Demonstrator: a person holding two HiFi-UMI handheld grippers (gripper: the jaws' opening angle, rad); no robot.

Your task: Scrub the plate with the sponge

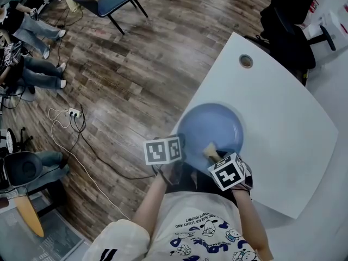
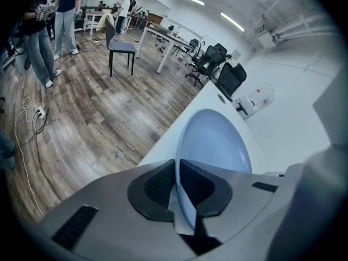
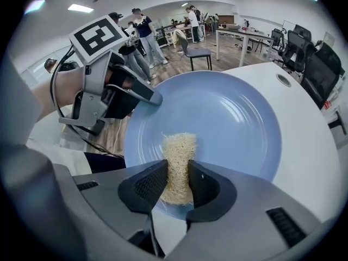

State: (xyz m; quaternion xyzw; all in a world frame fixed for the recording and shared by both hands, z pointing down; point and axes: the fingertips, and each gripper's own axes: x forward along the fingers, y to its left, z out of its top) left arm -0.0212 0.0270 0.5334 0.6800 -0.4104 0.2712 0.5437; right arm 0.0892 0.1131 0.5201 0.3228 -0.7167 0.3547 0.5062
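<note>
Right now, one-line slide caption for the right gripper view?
Right gripper holds a loofah-like sponge on the blue plate while the left gripper clamps the plate's rim.

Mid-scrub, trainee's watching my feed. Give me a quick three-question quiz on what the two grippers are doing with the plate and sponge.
1. True or false: the left gripper is shut on the rim of the blue plate.
2. The right gripper holds: A) a cloth B) the fibrous sponge C) nothing.
3. Fill in: under the plate is a white ____.
Key: 1 true; 2 B; 3 table.
</note>
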